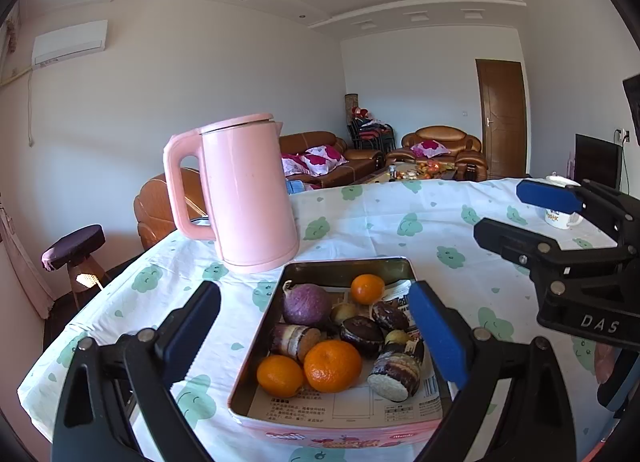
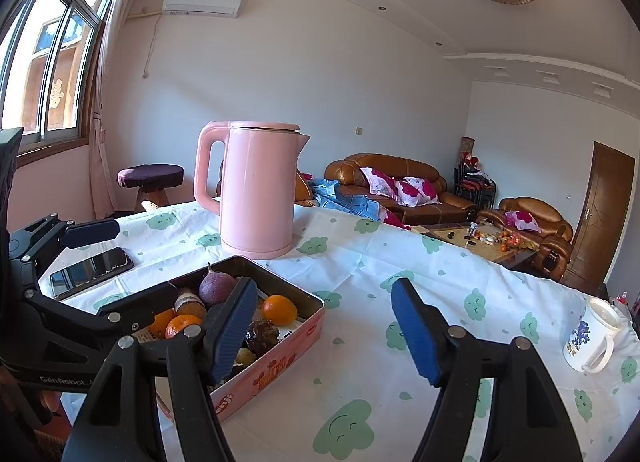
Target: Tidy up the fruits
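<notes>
The left tongs [image 1: 316, 322] stand wide apart and grasp nothing; their black arms with blue ribbed pads straddle the pink rectangular metal tin [image 1: 248, 346], one pad outside its left wall, the other over its right edge. The right tongs [image 2: 326, 328] are also released and empty, the left pad above the tin's near corner, the right pad over bare cloth. Inside the tin, on printed paper, lie three small orange tangerines [image 1: 332, 365], a round purple passion fruit [image 1: 306, 304], two small yellowish fruits and several dark chocolate-coated cakes [image 1: 362, 334]. Just behind the tin stands an upright pale pink electric kettle [image 1: 248, 197]. The counter [image 1: 400, 238] wears a white cloth with green cloud faces. A black smartphone [image 2: 91, 272] lies left of the tin, and a white mug with a blue print [image 2: 591, 336] lies tipped near the right edge
</notes>
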A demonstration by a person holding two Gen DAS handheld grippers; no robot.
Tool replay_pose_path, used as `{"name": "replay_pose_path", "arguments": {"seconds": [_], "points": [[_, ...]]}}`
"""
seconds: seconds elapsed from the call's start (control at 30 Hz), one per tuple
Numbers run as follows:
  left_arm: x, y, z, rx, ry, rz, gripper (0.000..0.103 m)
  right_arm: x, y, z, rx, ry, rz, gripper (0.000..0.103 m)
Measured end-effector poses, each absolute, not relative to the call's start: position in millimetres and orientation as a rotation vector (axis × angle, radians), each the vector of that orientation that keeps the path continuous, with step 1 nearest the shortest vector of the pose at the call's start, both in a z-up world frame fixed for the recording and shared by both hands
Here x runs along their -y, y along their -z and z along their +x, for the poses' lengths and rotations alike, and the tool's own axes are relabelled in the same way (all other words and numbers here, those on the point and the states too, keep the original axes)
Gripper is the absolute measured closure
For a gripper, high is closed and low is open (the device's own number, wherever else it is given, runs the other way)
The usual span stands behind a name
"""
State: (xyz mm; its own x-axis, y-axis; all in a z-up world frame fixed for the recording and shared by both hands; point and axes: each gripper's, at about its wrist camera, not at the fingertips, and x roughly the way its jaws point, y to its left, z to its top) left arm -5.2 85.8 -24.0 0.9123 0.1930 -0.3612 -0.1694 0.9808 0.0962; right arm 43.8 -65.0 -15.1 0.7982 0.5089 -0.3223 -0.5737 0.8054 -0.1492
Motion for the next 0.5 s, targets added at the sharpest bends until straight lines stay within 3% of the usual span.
{"name": "replay_pose_path", "arguments": {"seconds": [0.5], "points": [[-85.2,23.8,-5.5,-0.375,-0.186,0.066,0.006,67.2,15.1,43.6,-0.271,-0.583,-0.244,0.032]]}}
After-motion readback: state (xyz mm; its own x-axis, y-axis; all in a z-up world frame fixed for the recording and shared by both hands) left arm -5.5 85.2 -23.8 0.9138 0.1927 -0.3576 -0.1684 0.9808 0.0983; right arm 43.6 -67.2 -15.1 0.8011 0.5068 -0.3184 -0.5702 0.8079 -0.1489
